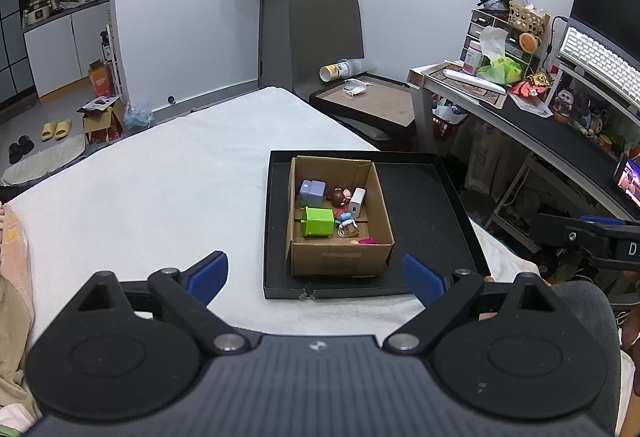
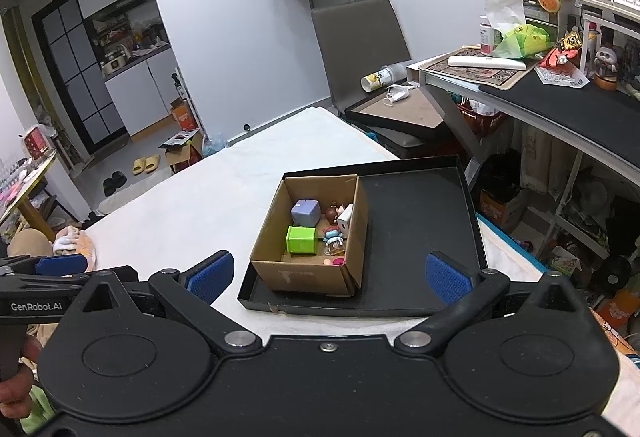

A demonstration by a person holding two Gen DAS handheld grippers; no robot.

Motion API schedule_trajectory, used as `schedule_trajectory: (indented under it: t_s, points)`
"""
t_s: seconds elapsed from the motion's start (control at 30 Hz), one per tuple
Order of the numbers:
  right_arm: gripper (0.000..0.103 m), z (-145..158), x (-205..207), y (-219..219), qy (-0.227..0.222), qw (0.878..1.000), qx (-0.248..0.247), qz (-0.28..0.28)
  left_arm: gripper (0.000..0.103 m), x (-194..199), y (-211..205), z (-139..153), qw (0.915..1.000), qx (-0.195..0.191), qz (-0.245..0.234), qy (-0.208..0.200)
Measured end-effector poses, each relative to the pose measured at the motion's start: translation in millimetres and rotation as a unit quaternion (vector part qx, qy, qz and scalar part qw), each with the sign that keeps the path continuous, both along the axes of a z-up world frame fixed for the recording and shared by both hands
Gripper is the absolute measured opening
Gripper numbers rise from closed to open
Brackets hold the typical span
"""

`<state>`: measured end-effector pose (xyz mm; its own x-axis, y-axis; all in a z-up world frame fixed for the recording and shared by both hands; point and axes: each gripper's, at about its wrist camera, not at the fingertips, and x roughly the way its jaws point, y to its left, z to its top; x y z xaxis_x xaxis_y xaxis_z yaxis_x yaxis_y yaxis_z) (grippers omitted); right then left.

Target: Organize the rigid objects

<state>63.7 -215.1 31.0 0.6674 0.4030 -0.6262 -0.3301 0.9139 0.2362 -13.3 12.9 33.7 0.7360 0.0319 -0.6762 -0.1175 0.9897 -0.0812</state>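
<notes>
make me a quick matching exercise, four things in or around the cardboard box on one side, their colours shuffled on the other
Things:
1. cube toy nearer the grippers
2. cube toy farther back
3. charger block
4. tray under the cardboard box

Colours:
A. white
B. black
C. green
D. lilac

Pairs: 1-C, 2-D, 3-A, 4-B

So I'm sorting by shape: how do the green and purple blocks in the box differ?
The green block is bright green and lies nearer the box's front wall; the purple block is pale lilac and lies behind it. Both are boxy plastic pieces of similar size in the left half.
</notes>
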Motion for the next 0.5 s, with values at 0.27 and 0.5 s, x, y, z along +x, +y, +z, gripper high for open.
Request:
schedule_trajectory:
  t_s: [0.27,0.5]
  points:
    - [0.103,-3.7,-0.1,0.5,0.002,1.0,0.0,0.0,0.094,2.0,-2.5,-3.5,1.0,-0.002,-0.003,0.0]
    - [0.103,-7.3,1.4,0.0,0.004,1.0,0.006,0.0,0.094,4.7,-4.2,-5.3,1.0,-0.002,-0.007,-0.005]
